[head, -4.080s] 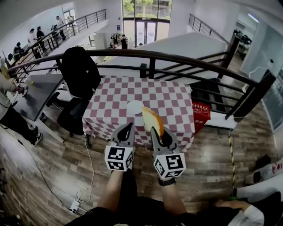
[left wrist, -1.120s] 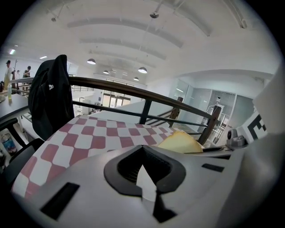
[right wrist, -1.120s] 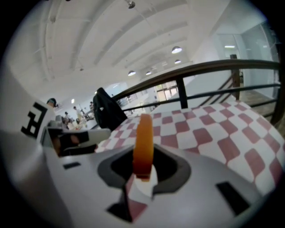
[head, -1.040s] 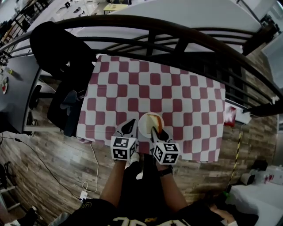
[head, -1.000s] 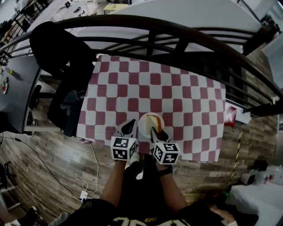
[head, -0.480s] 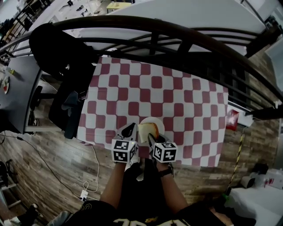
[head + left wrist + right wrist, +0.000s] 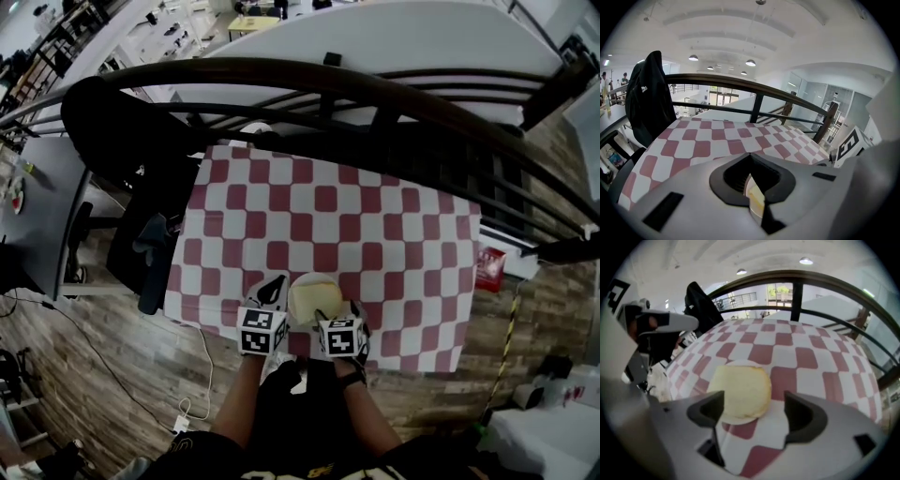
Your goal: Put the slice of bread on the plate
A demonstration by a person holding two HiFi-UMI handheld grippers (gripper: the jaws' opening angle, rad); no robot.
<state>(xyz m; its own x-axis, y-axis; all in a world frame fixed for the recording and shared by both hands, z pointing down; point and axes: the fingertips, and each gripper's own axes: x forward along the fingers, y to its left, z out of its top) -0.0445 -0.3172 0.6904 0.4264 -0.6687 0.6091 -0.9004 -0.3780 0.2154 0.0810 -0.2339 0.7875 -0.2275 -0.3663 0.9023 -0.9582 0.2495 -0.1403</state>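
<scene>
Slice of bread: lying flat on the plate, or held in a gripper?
Flat on the plate: the right gripper view shows the slice of bread lying there, the right gripper's jaws opening, not gripping it.

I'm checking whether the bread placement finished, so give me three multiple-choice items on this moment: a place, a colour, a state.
1. Where does the plate stand? A) by the table's far edge B) by its near edge, before the person C) on the floor
2. The tablecloth is: A) plain blue B) green-striped C) red-and-white checked
3. The bread slice is: A) lying flat on the plate B) upright between jaws C) torn in two
Key: 1B, the head view shows it at the near edge; 2C, checks show in every view; 3A, it lies flat, the right hand-held gripper opening its jaws, clear of it.
</scene>
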